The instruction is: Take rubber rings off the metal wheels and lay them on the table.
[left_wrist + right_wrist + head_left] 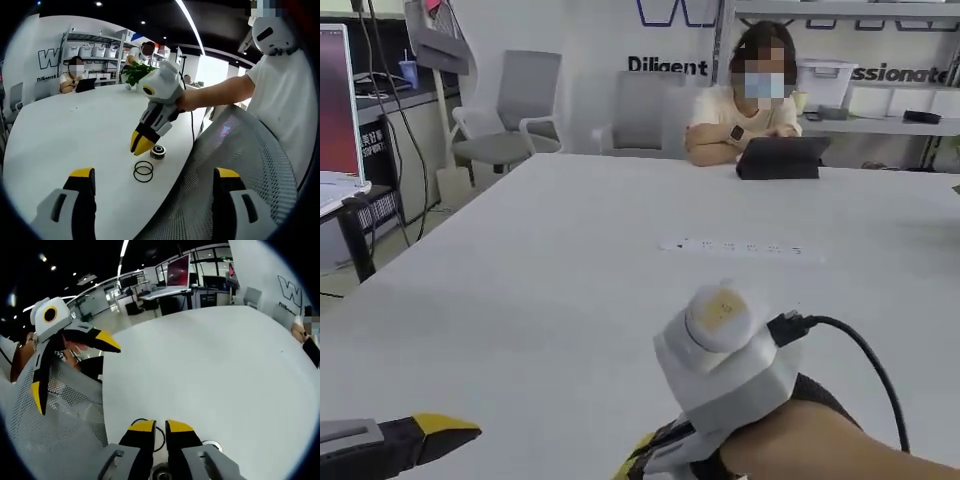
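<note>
Rubber rings (143,171): two, lying together flat on the table (60,135), near its edge.
Metal wheel (158,151): just beside them; whether a ring remains on it is unclear.
Right gripper (141,143): jaws together, apparently empty, tip beside the wheel.
Left gripper (71,366): jaws wide apart, holding nothing.
Step, as judged: between removals. The next move calls for steadying the wheel and pinching any remaining ring.

1. Right tool (141,144): white moulded body with black jaws that end in yellow tips.
2. A black cable (860,352) is plugged into the side of its white housing and curves away.
3. Left tool (155,176): pale grey jaw bases, black faces and yellow caps.
4. The person wears a white short-sleeved shirt (285,100) and a white headset (272,34).
</note>
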Demonstrator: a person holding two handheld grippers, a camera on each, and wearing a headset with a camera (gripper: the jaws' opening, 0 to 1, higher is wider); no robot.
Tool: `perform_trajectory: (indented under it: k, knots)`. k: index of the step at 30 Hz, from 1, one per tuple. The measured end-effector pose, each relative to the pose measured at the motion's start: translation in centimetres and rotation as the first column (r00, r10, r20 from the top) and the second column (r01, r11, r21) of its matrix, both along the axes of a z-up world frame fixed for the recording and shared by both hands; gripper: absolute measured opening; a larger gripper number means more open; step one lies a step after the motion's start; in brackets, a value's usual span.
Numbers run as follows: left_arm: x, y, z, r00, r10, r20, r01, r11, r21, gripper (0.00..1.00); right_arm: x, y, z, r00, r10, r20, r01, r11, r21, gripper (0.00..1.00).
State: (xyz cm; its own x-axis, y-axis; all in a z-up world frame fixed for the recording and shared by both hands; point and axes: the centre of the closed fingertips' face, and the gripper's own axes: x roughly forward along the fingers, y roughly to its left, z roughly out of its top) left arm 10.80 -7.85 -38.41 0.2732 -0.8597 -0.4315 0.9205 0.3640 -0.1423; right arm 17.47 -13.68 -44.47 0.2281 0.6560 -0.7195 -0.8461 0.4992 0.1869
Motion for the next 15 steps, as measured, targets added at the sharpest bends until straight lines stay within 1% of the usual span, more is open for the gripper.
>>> perform_trajectory:
  k: [3,6,9,15]
  knots:
    - [0.0,0.0,0.0,1.000,0.002,-0.001,-0.002,1.000,-0.001,0.97,0.7,-0.6,0.9,1.000,-0.011,0.019,0.011,1.000,0.011,0.06]
    - [0.0,0.0,0.0,1.000,0.003,-0.003,-0.003,1.000,-0.001,0.97,1.3,-1.2,2.2,0.999,-0.027,0.037,0.026,0.999,0.032,0.06]
    - [0.1,0.0,0.0,1.000,0.003,-0.002,-0.003,1.000,0.001,0.97,1.7,-1.5,3.0,0.998,-0.035,0.050,0.033,0.999,0.039,0.07]
    - [0.1,0.0,-0.1,1.000,0.004,-0.006,-0.004,1.000,0.002,0.97,2.5,-2.3,5.0,0.993,-0.052,0.104,0.046,0.997,0.059,0.09]
